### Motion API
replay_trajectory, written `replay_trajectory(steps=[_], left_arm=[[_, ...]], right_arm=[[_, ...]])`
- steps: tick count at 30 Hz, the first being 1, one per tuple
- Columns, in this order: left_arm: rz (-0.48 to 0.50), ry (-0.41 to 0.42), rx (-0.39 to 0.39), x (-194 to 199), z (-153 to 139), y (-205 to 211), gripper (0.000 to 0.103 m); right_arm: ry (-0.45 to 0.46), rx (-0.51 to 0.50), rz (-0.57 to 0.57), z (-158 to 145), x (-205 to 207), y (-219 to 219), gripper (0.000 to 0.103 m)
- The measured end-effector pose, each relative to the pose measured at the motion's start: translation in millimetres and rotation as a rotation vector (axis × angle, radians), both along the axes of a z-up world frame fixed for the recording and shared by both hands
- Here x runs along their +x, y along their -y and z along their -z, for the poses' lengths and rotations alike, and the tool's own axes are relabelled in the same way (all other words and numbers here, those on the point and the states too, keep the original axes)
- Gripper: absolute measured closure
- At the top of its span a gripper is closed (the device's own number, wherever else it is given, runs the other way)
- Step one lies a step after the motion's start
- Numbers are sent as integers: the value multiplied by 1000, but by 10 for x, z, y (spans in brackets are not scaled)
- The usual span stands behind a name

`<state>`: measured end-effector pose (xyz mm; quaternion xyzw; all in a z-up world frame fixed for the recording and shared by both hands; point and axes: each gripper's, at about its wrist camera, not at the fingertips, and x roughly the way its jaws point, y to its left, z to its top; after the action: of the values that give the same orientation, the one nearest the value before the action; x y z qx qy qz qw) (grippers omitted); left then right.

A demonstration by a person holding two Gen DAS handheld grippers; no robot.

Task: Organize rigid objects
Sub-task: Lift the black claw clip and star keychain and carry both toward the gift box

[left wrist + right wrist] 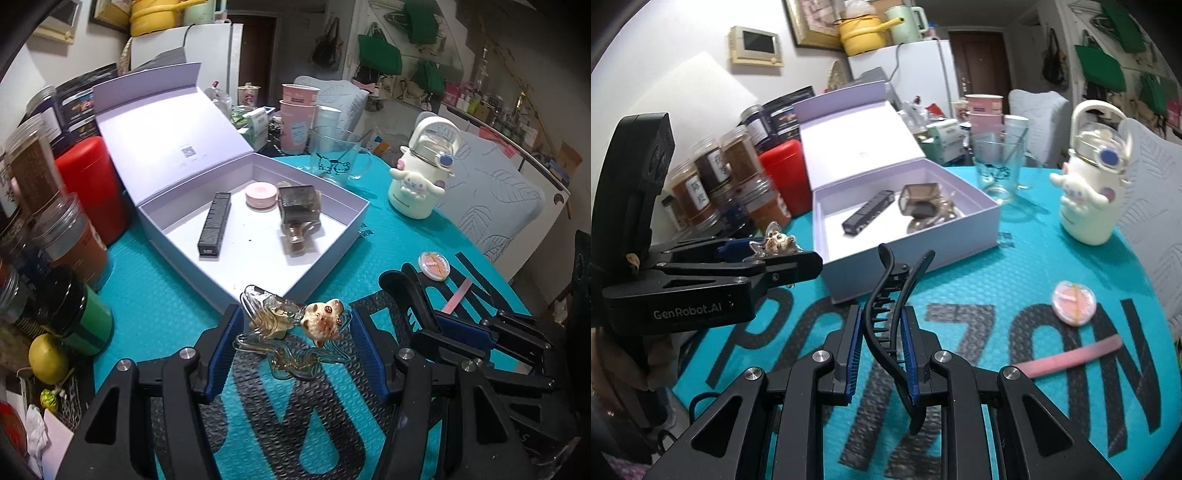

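Right now my left gripper (295,328) has its jaws clenched on a clear plastic hair claw topped with a cream cartoon-animal charm (295,325), held just above the teal worktop (155,295). My right gripper (879,332) has its jaws clamped on a black plastic claw hair clip (890,299), teeth pointing toward twelve o'clock.

Both clips, I judge, belong in the open lilac cardboard box (325,254), which sits at twelve o'clock from my left jaws and at eleven o'clock from my right. To do this well, I should carry one clip at a time over the near wall, lower it onto bare floor near the front, and release only once it rests flat, so the two grippers do not collide.

Inside the box lie a slim black rectangular case (215,225), a round pink compact (261,195) and a smoky brown translucent clip (299,218), close together at the back. A peach round compact (1075,297) and a pink strip (1071,356) lie on the worktop at two o'clock.
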<state>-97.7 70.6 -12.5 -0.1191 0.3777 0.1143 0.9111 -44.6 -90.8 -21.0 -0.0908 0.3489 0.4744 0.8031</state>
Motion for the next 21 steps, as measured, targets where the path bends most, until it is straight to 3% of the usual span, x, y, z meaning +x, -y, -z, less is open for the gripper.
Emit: replay_trajectory(steps=[21], left_arm=[[-40,45,-10,137,-243,-484,44]], right_arm=[[15,10,-75,-229,194,-507,83]])
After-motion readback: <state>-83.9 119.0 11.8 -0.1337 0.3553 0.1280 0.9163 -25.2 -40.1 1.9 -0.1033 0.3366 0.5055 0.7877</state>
